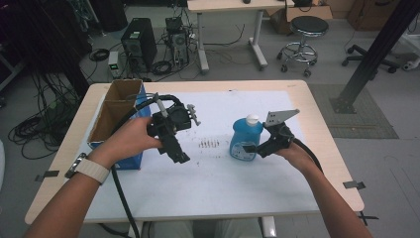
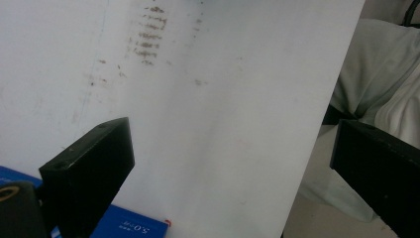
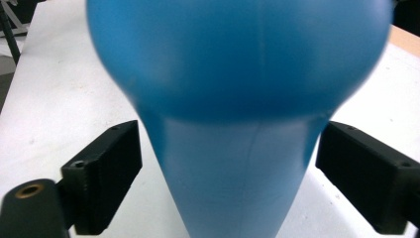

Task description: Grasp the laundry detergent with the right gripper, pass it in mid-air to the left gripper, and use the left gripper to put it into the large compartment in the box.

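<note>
Right gripper (image 1: 250,148) had the blue bottle (image 1: 246,139) sitting between its jaws — still a gap either side, so no squeeze yet, just lined up for a grab. Left gripper (image 1: 179,157) hung wide apart over the table (image 2: 223,99), out of the way.

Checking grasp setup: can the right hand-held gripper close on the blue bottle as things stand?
Probably yes. The blue bottle already sits between the right hand-held gripper jaws, a gap visible on each side and nothing between pads and bottle.
</note>
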Available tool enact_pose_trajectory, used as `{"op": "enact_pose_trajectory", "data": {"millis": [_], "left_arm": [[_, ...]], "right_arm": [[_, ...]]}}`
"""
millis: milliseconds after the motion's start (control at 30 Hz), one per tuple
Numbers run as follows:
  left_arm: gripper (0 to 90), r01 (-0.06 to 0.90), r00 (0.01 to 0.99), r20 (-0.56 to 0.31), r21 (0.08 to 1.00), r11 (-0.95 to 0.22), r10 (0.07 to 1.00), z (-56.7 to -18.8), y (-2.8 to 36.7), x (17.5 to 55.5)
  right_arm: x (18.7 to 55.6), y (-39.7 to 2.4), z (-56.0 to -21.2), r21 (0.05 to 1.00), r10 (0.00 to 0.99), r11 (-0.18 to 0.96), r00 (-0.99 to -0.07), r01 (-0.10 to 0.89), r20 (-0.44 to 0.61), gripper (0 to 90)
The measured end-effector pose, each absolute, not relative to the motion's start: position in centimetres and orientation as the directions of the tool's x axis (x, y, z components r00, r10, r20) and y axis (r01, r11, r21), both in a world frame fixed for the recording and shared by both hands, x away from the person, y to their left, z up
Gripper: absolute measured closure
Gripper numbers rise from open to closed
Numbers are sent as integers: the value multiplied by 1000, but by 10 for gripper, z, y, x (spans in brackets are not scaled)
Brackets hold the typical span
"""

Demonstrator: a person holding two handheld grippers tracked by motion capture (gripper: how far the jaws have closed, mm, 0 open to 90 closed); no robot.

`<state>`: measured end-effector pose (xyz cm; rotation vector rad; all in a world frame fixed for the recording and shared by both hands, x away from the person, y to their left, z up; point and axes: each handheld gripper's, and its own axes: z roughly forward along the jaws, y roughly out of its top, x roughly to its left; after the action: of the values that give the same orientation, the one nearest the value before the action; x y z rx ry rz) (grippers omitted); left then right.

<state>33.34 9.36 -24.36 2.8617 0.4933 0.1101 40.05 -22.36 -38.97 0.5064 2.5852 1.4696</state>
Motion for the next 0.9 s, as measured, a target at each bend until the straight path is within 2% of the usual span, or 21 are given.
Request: {"op": "enact_pose_trajectory", "data": {"millis": [900], "left_arm": [[39,320,941,30,245,-915,337,-244,94,334]], "right_arm": [[399,-222,-391,859,334,473,-942,195,29,311]]}}
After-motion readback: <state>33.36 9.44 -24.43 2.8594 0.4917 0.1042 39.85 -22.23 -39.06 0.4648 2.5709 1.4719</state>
